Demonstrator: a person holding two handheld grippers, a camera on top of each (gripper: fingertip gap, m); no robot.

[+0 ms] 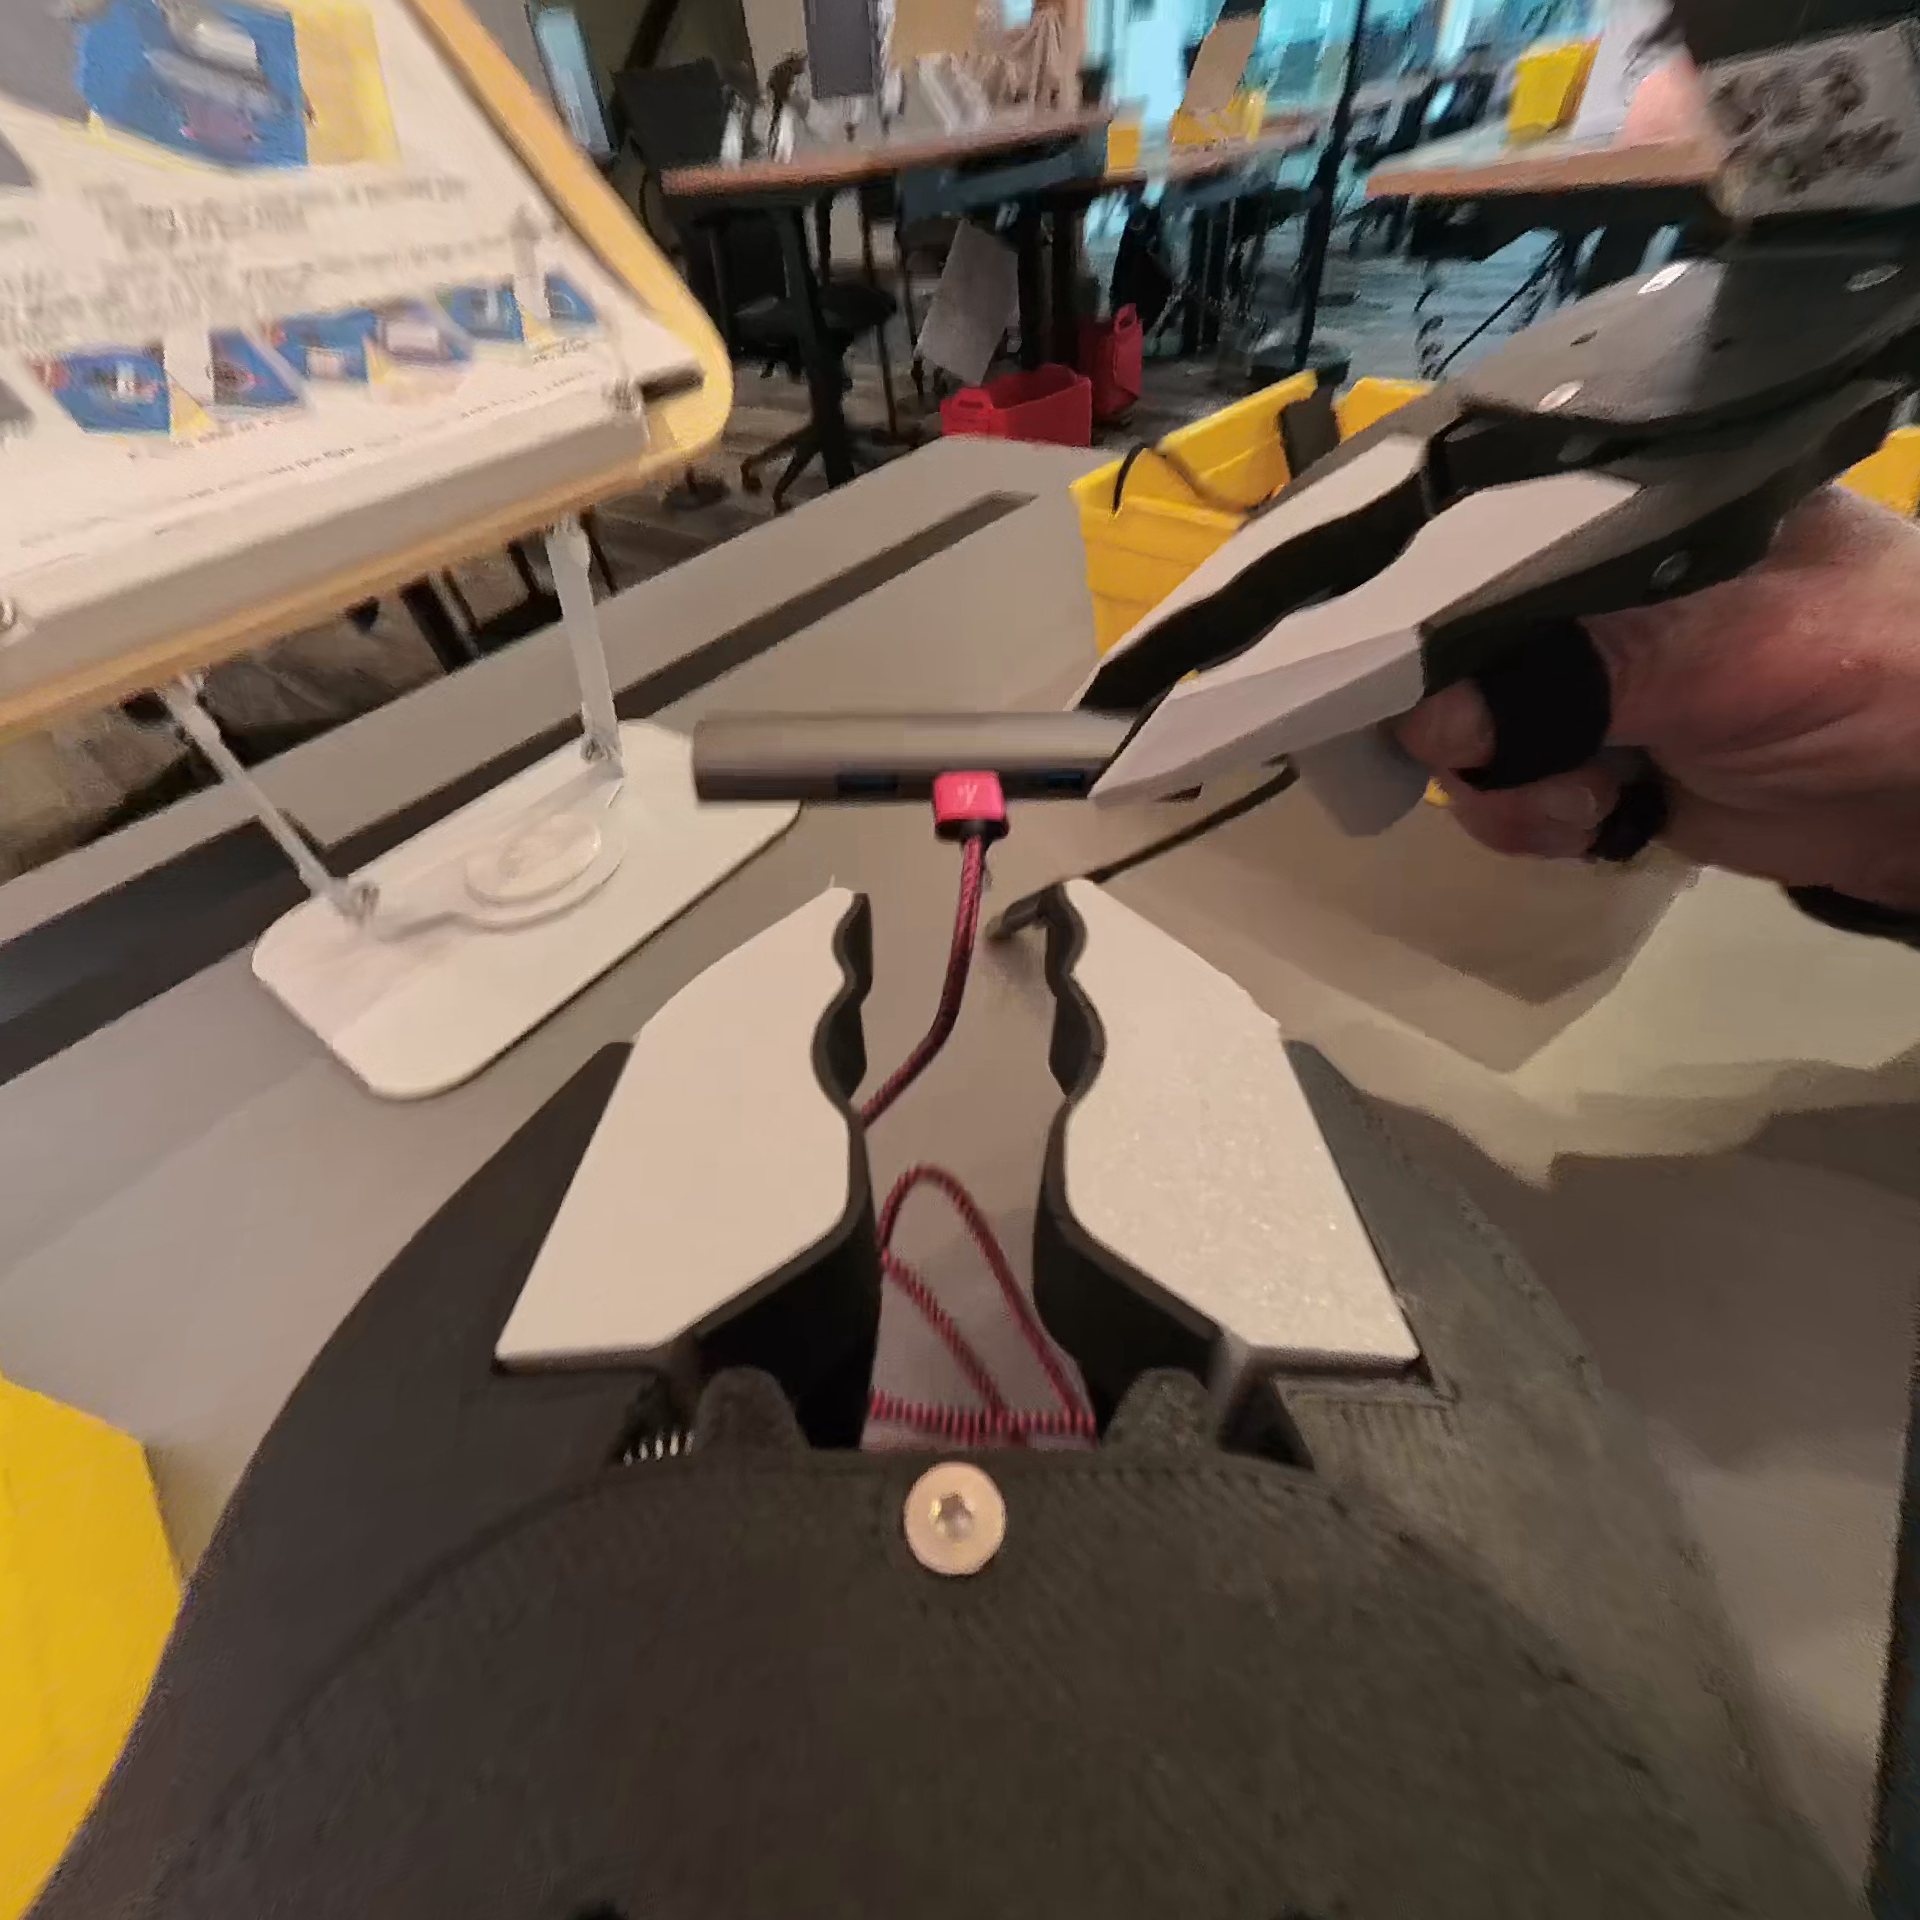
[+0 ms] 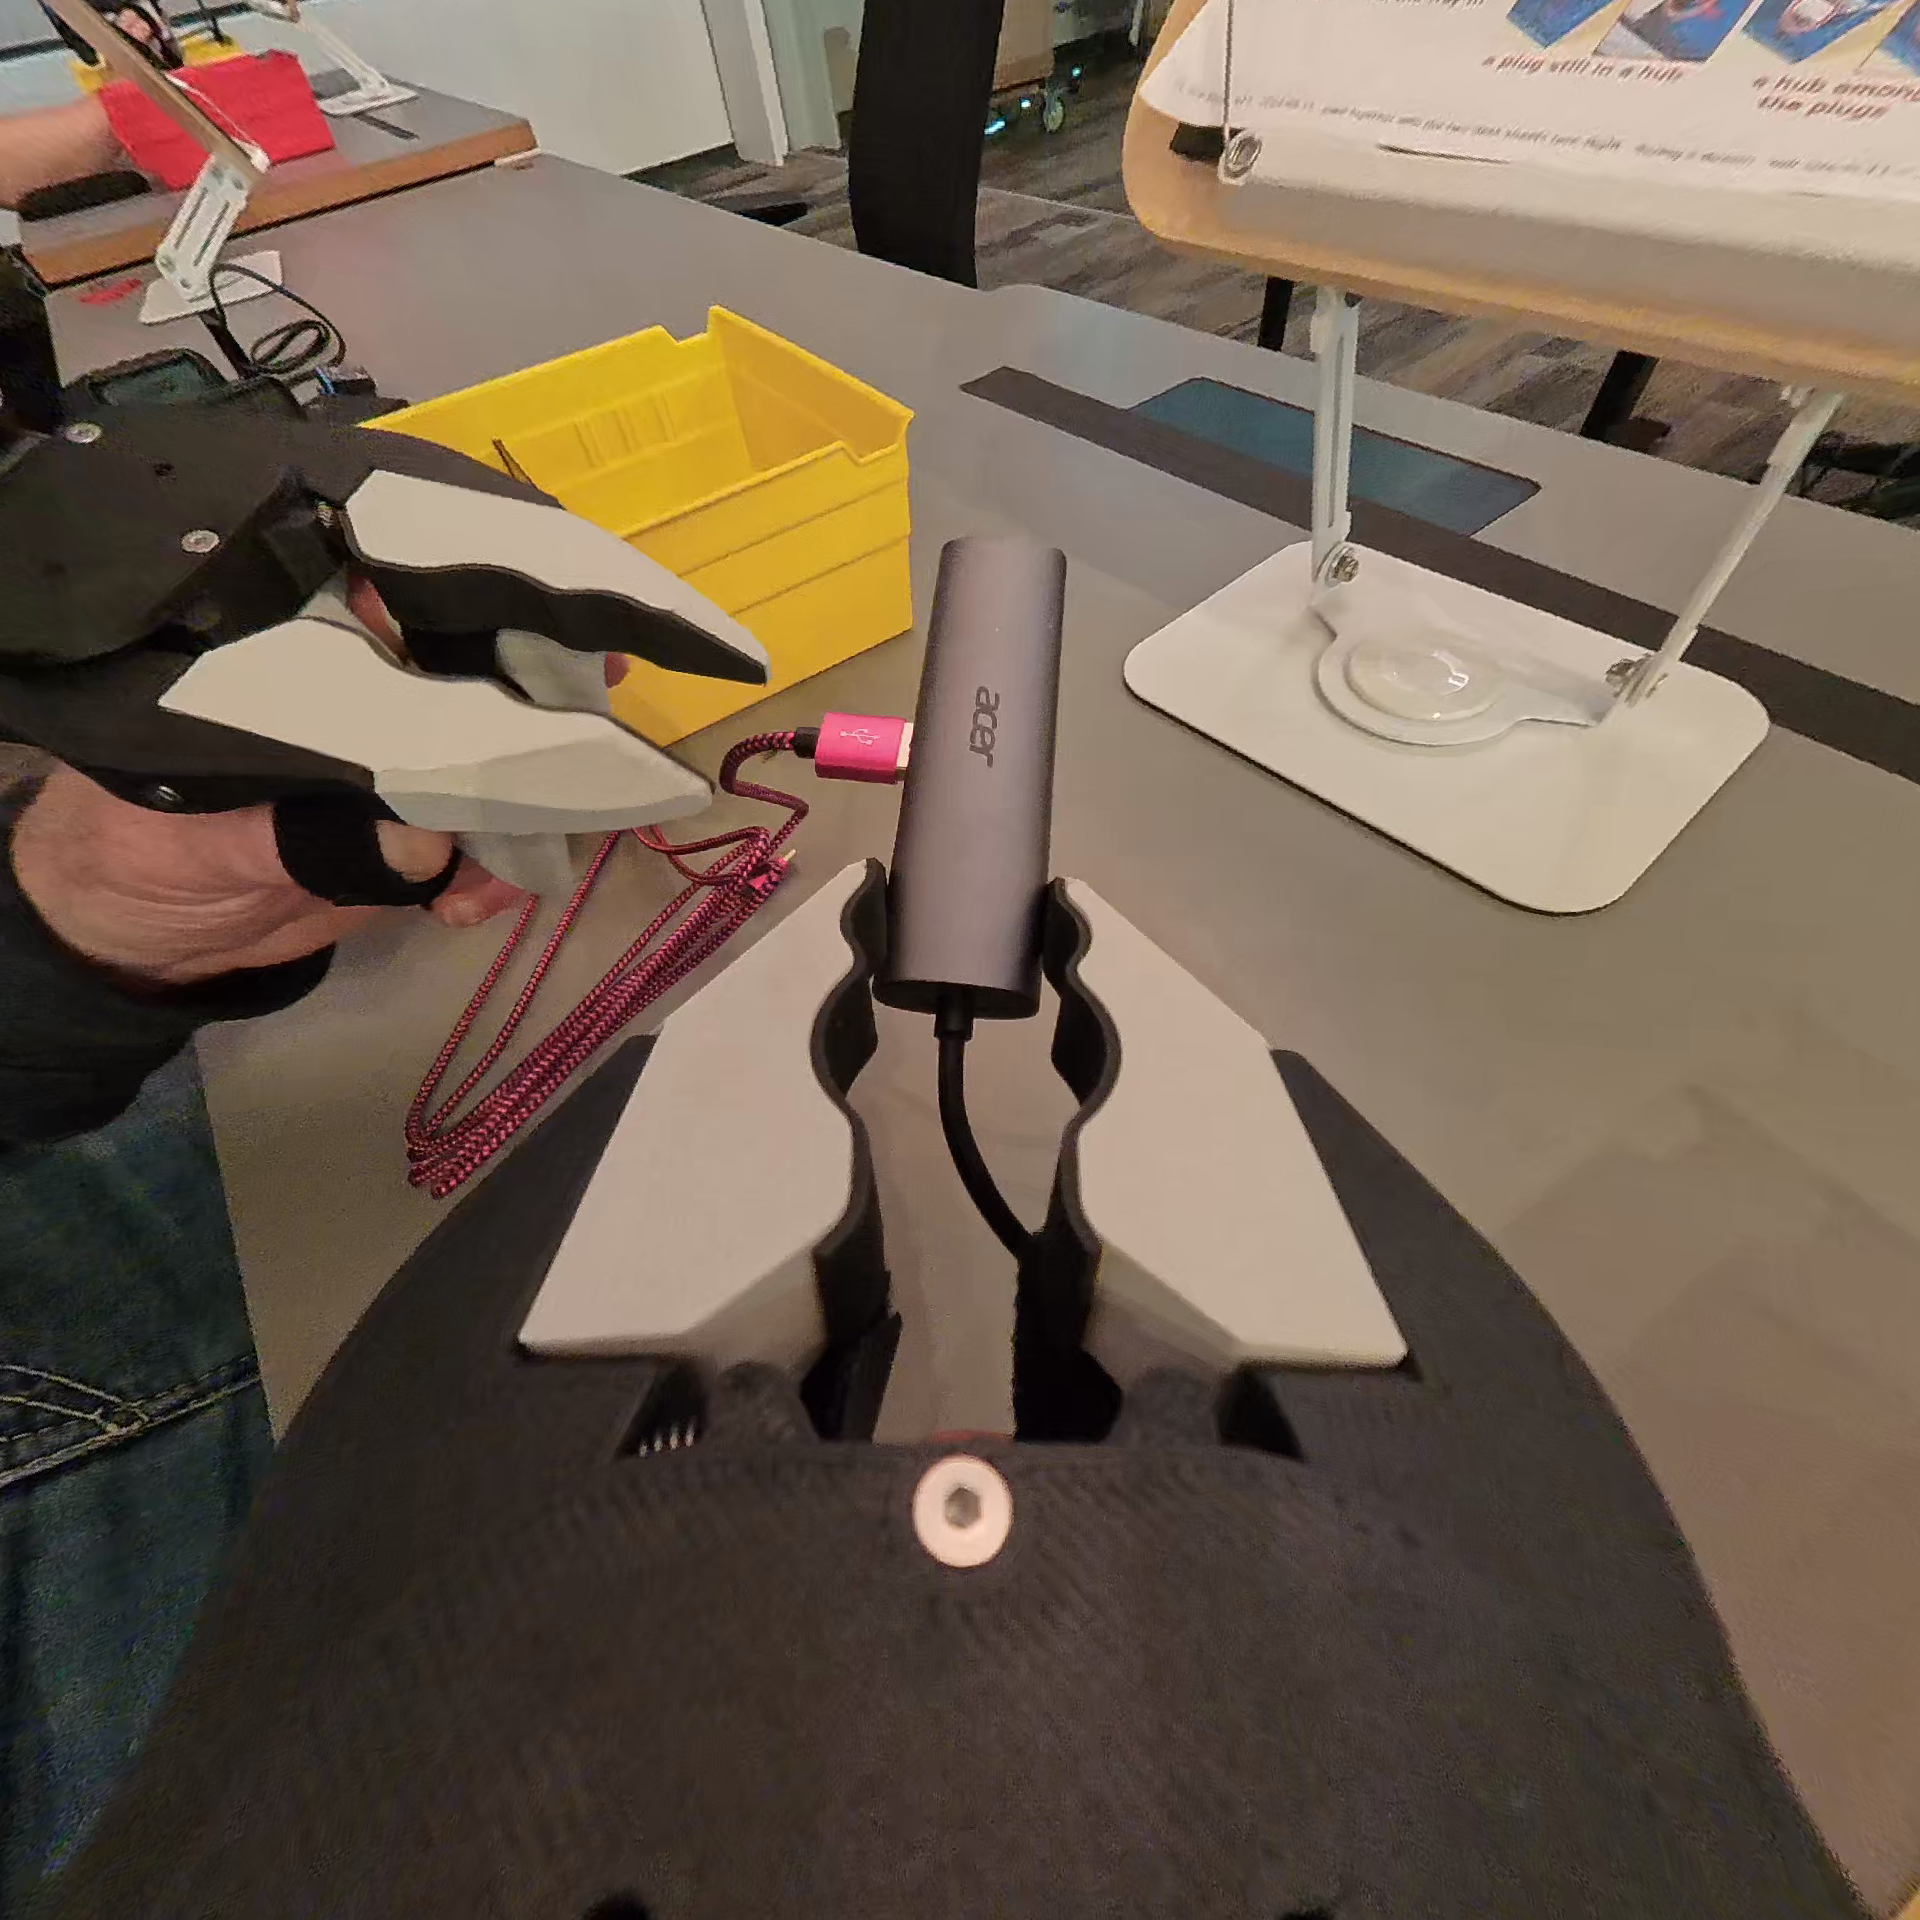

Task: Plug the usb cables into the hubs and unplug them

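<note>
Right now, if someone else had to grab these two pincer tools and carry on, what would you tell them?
Right gripper: shut on the cable end of the grey hub, holding it just above the table.
Left gripper: open, holding nothing, a little short of the pink plug.
Cable: its pink plug is seated in a side port of the hub; the rest lies coiled on the table beside the yellow bin.
Done: this cable is plugged in.
Left: probably close the left gripper on the plug and pull it straight out while the right one holds the hub steady.
</note>
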